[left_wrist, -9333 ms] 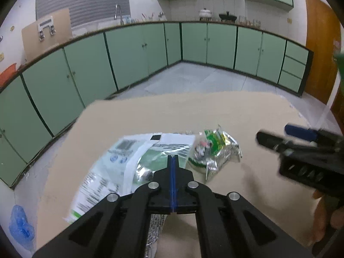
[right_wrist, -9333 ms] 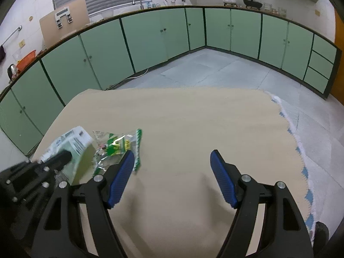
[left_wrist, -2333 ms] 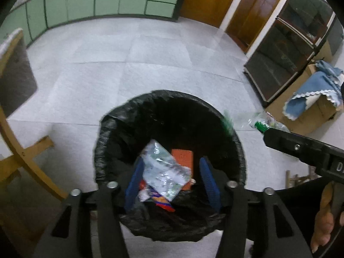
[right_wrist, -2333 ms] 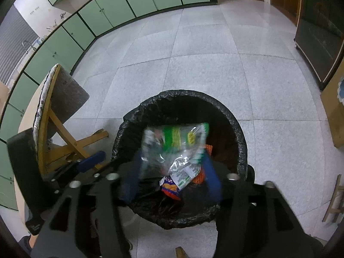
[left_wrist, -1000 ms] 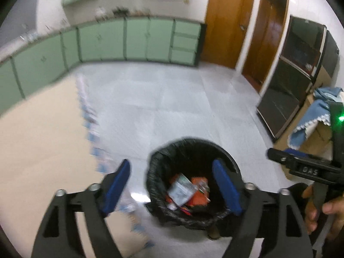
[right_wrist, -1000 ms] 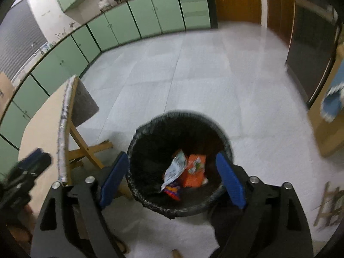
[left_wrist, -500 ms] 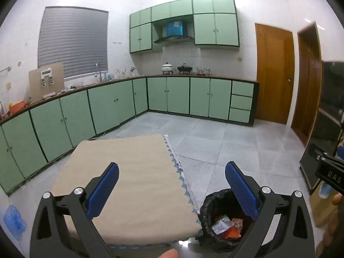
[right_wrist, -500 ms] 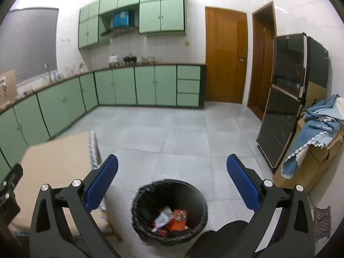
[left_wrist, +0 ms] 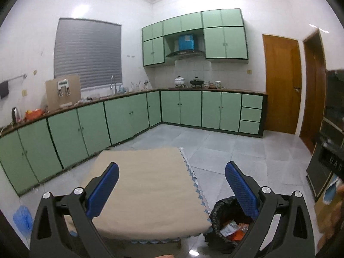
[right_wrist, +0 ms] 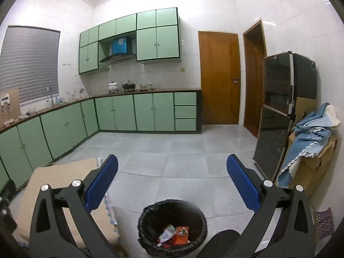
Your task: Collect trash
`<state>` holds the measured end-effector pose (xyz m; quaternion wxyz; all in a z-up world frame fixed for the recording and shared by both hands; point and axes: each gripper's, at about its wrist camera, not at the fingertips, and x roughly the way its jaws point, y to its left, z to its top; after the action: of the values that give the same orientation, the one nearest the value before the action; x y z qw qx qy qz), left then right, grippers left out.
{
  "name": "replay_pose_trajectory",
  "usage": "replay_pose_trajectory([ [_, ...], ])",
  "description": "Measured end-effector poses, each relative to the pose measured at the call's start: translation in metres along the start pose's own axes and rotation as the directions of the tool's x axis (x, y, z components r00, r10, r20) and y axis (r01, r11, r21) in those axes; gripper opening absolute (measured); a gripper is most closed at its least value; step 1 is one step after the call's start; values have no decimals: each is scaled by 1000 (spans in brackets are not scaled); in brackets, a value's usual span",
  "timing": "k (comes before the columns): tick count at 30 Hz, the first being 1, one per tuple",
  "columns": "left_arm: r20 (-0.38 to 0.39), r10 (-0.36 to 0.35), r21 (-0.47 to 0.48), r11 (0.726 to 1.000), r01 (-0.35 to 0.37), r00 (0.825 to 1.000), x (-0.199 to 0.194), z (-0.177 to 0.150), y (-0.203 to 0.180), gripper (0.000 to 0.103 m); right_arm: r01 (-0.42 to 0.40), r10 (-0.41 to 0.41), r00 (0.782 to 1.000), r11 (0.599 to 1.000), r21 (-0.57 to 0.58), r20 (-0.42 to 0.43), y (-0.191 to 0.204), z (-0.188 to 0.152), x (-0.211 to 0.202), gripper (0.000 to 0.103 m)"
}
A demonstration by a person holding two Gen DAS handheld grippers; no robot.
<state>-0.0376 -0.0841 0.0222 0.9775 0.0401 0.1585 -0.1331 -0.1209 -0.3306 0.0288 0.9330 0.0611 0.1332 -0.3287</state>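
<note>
Down on the floor, bin: black-lined bin point(right_wrist: 172, 229) sits at about 6 o'clock in the right wrist view, and at 5 o'clock in the left wrist view, just beside the table's near corner.
Trash: wrappers point(right_wrist: 173, 235) lie in the bottom of the bin, a silvery one and an orange one among them. From the left wrist they peek out behind the right-hand finger, so only part is visible.
Left gripper: left gripper point(left_wrist: 172, 190) has just been opening and its jaws now stand spread wide, nothing between them. Blue pads point(left_wrist: 103, 191) frame the table.
Right gripper: right gripper point(right_wrist: 172, 185) has likewise just been opening, jaws wide apart and empty, bin showing low between the two fingers.
Table: table point(left_wrist: 148, 185) with a tan cloth and scalloped blue trim fills 6 to 7 o'clock in the left wrist view; bare cloth on top.
Room: green cabinets point(left_wrist: 129, 116) run from 9 o'clock round to 2 o'clock, wooden door point(right_wrist: 219, 77) at 1 o'clock in the right wrist view.
Right side: dark glass cabinet point(right_wrist: 279, 116) at 3 o'clock, with a blue cloth point(right_wrist: 311, 137) draped over boxes just beside it.
Floor: pale grey tiles point(right_wrist: 182, 150).
</note>
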Motion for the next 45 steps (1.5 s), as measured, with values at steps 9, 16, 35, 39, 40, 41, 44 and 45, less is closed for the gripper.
replay_pose_trajectory([
  [9,-20,46,-7,999,-46,999,0,-4,10,97,1,-1,1000,1000,-5,-10,12,-13,-2,98],
  [16,-26,70,-14,997,-70,997,3,-3,9,97,-8,7,1000,1000,-21,-16,15,-16,0,98],
  [35,-13,83,-16,996,-83,996,-1,1,6,97,-35,34,999,999,-32,-28,17,-16,4,98],
  [39,-5,81,-14,997,-81,997,-2,1,7,97,-39,37,999,999,-34,-34,15,-15,7,98],
  [40,-2,80,-14,997,-80,997,-2,1,6,97,-39,38,999,999,-33,-33,15,-15,7,98],
  [41,1,80,-15,997,-80,997,-3,0,7,97,-38,36,999,999,-34,-33,15,-15,7,98],
  [44,0,79,-21,997,-79,997,-5,0,9,97,-38,37,999,999,-32,-32,15,-14,7,98],
  [45,0,82,-22,996,-82,997,-5,-1,9,97,-38,37,999,999,-32,-32,15,-14,8,98],
])
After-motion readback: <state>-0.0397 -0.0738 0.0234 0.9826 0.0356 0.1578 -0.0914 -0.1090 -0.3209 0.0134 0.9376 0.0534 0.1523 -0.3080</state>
